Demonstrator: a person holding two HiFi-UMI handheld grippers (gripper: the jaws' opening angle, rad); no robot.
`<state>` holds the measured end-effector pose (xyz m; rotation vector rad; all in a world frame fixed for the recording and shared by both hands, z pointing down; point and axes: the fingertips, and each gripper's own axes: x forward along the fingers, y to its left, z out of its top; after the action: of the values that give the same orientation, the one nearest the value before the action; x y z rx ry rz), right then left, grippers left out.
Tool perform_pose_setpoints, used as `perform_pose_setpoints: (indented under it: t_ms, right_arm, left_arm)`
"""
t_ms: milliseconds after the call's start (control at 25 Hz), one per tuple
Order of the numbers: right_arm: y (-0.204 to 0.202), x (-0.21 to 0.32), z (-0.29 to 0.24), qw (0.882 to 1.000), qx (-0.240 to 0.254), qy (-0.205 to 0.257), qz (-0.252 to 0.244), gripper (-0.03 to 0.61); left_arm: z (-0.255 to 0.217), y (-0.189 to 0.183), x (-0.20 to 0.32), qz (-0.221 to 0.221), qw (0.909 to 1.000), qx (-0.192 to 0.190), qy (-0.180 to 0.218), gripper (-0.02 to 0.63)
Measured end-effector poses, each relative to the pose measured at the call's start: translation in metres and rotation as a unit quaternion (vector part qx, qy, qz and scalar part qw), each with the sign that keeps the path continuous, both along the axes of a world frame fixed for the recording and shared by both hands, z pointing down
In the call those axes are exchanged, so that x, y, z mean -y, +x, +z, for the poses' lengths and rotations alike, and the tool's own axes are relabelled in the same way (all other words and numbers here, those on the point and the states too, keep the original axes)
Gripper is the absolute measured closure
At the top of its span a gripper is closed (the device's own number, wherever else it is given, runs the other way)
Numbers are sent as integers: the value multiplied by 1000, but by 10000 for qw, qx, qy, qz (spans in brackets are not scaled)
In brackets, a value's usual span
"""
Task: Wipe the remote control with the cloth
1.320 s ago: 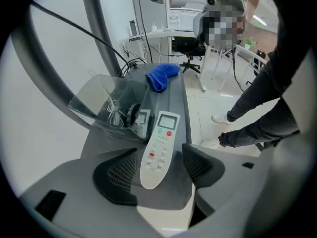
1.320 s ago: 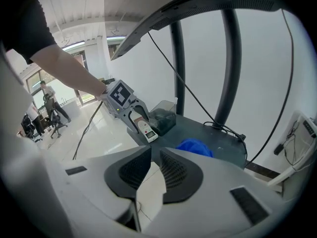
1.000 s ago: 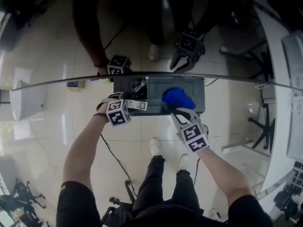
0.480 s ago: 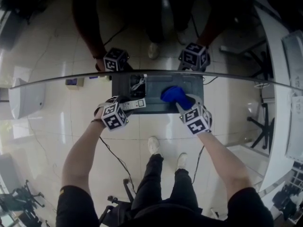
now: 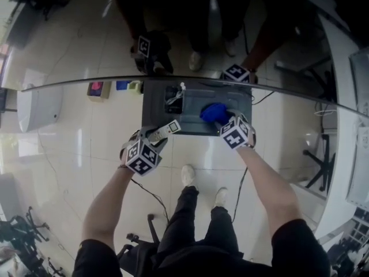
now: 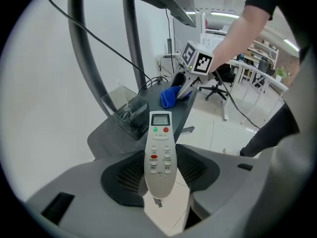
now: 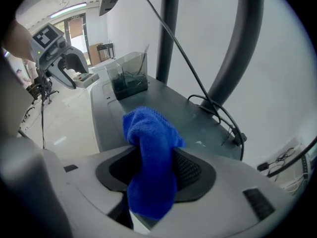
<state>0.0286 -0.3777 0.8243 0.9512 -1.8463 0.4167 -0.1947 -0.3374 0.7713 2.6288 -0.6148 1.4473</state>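
the left gripper has just been closing its jaws, and its ribbed pads now clamp the lower end of the white, long, button-covered remote control, which sticks out toward 12 o'clock in the left gripper view with its small display at the far end. in the head view the remote control sits at the 7 o'clock corner of the small dark grey table, its free end aimed toward 2 o'clock. the right gripper has just been opening its jaws, and they stand wide apart with the crumpled bright blue cloth draped loosely between them, a gap showing at either pad; its upper fold lies on the table. from above, the cloth lies at 3 o'clock of the remote, on the table's right half. a clear plastic box of cables stands at 10 o'clock of the cloth, near the table's far edge.
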Motion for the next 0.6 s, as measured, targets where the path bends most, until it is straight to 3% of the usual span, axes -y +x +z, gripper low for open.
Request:
perform_pose_setpoints:
  t_ms: [40, 80, 240, 400, 600]
  right_arm:
    - [1, 1, -1, 10000, -18, 64, -12, 400]
    - [2, 1, -4, 9999, -14, 132, -10, 419]
    - [-4, -14, -42, 9986, 362, 394, 51, 446]
    - [-23, -34, -139, 9884, 1057, 1081, -151, 449]
    - [-55, -109, -275, 9633, 1707, 1821, -992, 451]
  left_arm:
    - [-5, 1, -3, -68, 10000, 4, 40, 411]
    - [-11, 1, -7, -136, 9999, 9, 83, 411]
    - [-45, 12, -23, -376, 9990, -4, 242, 411]
    - [-95, 28, -39, -615, 9964, 29, 589, 411]
    - [-163, 59, -86, -654, 9915, 152, 1118, 411]
